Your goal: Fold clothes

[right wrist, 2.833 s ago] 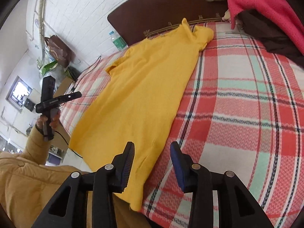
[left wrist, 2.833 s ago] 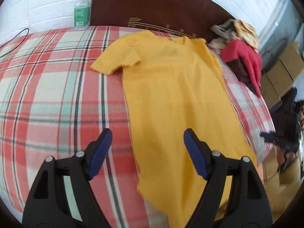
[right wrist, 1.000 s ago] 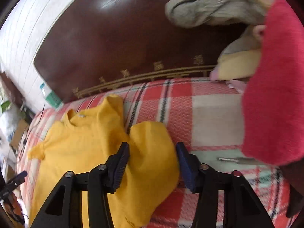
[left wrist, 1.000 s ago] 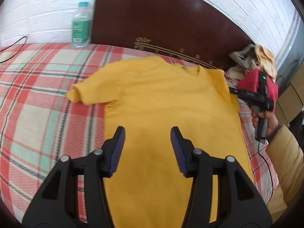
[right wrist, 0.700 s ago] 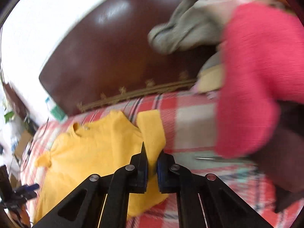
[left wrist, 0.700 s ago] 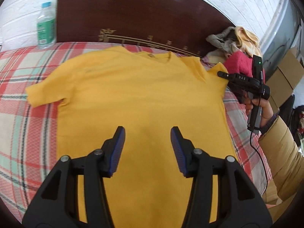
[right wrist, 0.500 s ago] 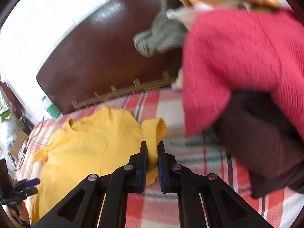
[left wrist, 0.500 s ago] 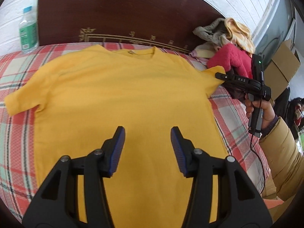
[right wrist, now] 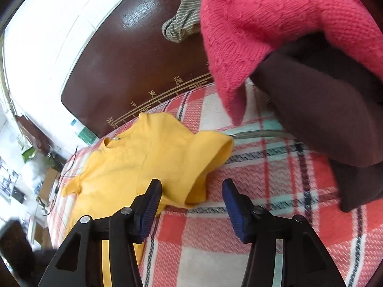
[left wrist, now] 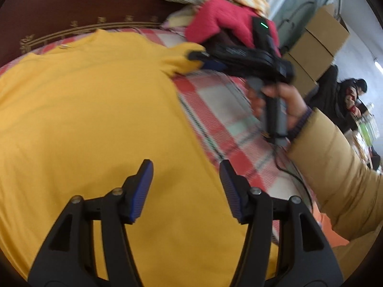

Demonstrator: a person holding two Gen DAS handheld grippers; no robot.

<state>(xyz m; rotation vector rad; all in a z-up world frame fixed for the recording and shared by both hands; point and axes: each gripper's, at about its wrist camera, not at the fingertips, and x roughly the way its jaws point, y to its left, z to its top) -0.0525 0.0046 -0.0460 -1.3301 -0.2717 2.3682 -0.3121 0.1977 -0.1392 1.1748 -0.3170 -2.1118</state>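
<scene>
A yellow T-shirt (left wrist: 91,110) lies spread flat on the plaid bed cover (left wrist: 229,117), collar toward the headboard. My left gripper (left wrist: 186,183) hovers over the shirt's lower right side; its jaws are opening with nothing between them. In the right wrist view the shirt's right sleeve (right wrist: 208,153) lies on the cover just ahead of my right gripper (right wrist: 191,198). Those jaws are opening and the sleeve has dropped free of the pads. The right gripper (left wrist: 205,59) also shows in the left wrist view, held in a hand at the sleeve's end.
A pile of clothes sits at the bed's far right corner: a red knit sweater (right wrist: 275,24), a dark brown garment (right wrist: 323,110) and a striped grey one (right wrist: 182,26). The dark wooden headboard (right wrist: 134,67) bounds the far side. Cardboard boxes (left wrist: 318,45) stand beyond the bed's right edge.
The right gripper pulled the sleeve outward toward the clothes pile, then opened and let it go. The left gripper swept right across the shirt, and its jaws widened.
</scene>
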